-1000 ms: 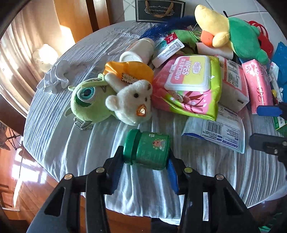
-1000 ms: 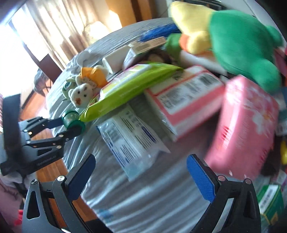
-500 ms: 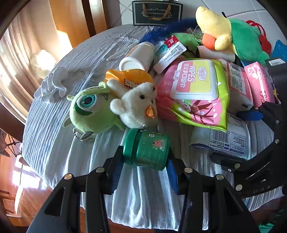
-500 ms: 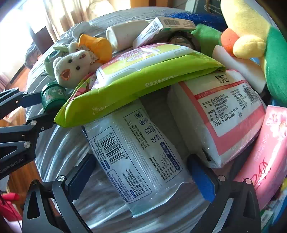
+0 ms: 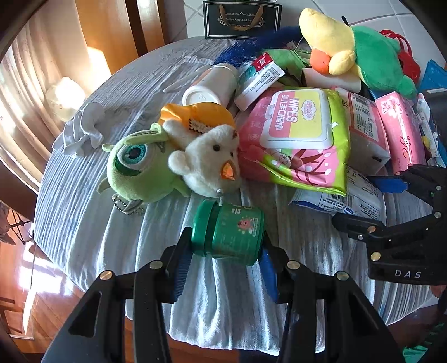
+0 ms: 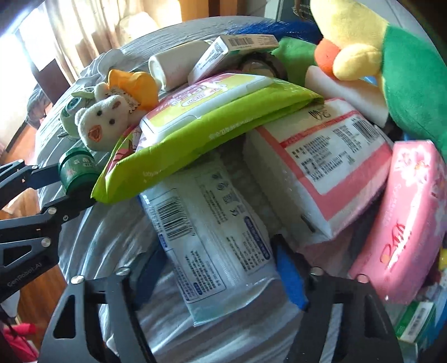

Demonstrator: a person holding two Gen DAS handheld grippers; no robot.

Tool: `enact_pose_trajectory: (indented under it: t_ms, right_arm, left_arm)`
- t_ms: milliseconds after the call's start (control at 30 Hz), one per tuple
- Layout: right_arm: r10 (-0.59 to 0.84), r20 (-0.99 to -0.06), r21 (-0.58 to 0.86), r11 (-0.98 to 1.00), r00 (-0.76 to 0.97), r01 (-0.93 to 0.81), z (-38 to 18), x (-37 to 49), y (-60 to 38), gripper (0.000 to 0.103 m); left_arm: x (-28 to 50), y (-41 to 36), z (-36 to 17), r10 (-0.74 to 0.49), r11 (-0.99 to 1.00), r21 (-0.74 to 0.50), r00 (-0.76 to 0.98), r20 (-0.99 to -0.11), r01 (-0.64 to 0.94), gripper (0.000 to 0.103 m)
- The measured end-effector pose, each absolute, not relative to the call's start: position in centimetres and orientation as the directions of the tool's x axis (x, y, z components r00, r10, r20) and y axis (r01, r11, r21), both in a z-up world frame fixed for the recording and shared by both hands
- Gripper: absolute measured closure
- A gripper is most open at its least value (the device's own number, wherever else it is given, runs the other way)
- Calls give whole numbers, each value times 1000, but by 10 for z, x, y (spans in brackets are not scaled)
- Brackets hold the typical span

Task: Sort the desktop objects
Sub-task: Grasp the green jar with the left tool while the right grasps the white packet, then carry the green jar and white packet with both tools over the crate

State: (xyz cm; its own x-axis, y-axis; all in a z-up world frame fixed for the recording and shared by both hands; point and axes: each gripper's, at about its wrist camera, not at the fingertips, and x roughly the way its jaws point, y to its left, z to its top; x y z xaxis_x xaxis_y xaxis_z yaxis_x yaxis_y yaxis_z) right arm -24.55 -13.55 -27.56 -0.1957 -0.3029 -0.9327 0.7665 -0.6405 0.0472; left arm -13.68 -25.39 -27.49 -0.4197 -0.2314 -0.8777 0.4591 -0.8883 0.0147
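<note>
LEFT: my left gripper (image 5: 225, 261) is pinching the green jar (image 5: 228, 232) on its side, just above the near table (image 5: 83, 223) edge | RIGHT: my right gripper (image 6: 215, 272) is straddling the white barcode pouch (image 6: 206, 237), fingers spread at its sides | PILE: wipes pack (image 5: 299, 139) is overlapping the pouch's far end.

Round table (image 5: 92, 223) is covered in a wrinkly grey cloth; sunlit curtains (image 5: 33, 92) and wood floor (image 5: 25, 301) are seen off to the gripper's left, white tiled wall (image 5: 360, 11) ahead.
</note>
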Motion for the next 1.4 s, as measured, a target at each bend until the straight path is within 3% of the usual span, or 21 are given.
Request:
enact_pose_trajectory:
  t_ms: [233,433,800,1167,1400]
  right_arm:
    - [-361,-915,138,-702,-183,698,-254,-229,-78,43]
    - [-381,-865,108,-776,-326,621,-208,-215,-22,43]
    - [-324,-735,47,-900,-595,433,-128,-209,39,43]
    - [-156,-586,-45,-973,-795,224,-42,-197,129,43]
    - [-153,-467,12,-986,-871,166,11,-202,206,43]
  left_arm:
    - [-141,-223,-260,-198,-928,14,-461,-865,373,59]
    - [-150,-189,-232,-157,-963,8,-537,-829,268,59]
    - [-184,-120,-145,-97,-995,44,-739,-666,91,59]
    - [-225,-28,-73,53,-995,47,-850,-524,-90,59]
    - [-259,40,-26,60,-994,57,-890,-451,-96,59]
